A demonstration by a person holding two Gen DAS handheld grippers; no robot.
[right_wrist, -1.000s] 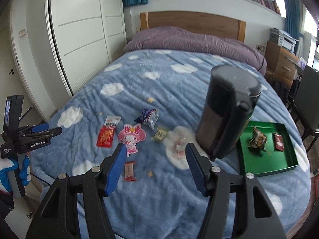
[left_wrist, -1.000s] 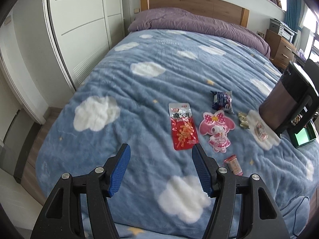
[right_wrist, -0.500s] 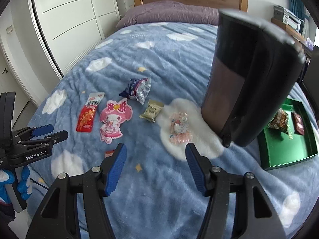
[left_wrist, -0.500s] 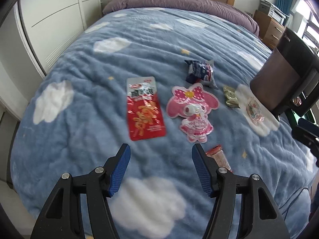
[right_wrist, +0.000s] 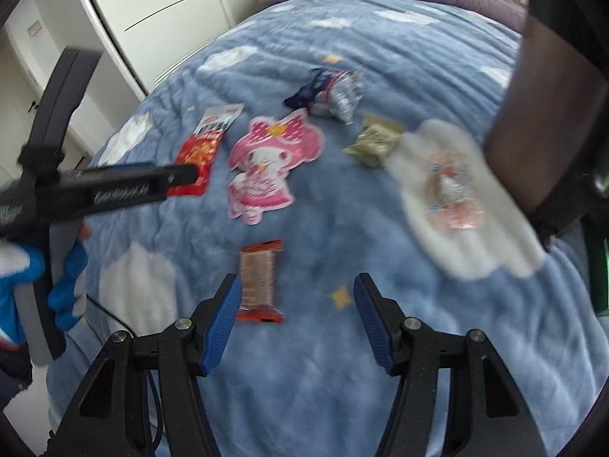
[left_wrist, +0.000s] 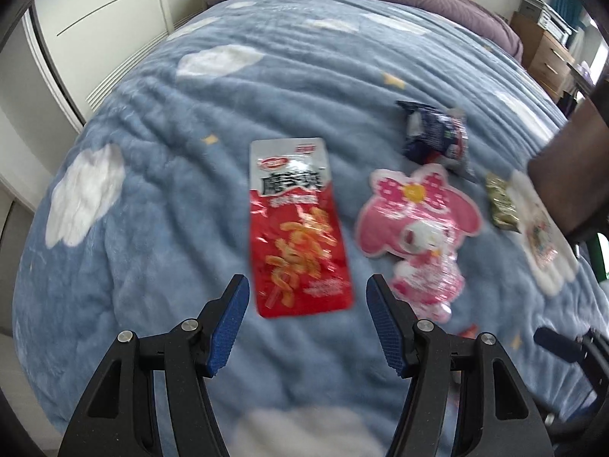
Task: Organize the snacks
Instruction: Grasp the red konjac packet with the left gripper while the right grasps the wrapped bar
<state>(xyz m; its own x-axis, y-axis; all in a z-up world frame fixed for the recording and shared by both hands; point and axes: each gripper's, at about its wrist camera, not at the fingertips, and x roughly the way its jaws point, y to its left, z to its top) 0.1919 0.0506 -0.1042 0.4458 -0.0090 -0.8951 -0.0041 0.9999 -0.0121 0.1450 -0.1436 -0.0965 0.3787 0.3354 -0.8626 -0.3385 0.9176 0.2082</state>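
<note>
Bed (left_wrist: 160,198): blue cloud blanket, carries all snacks.
Dark canister (right_wrist: 548,114): right edge, beside cloud patch.
Pink character pack (left_wrist: 418,228): mid-bed.
Red snack pouch (left_wrist: 297,228): flat, just ahead of my left tongs (left_wrist: 308,323), apart, empty.
Small wafer bar (right_wrist: 259,282): beside left finger of my right tongs (right_wrist: 297,320), apart, empty.

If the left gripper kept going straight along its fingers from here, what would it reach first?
Most likely the red snack packet. It lies flat on the blue blanket, its lower edge just ahead of the gap between the open left gripper fingers, nothing in between. The picture is blurred, so depth is uncertain.
</note>
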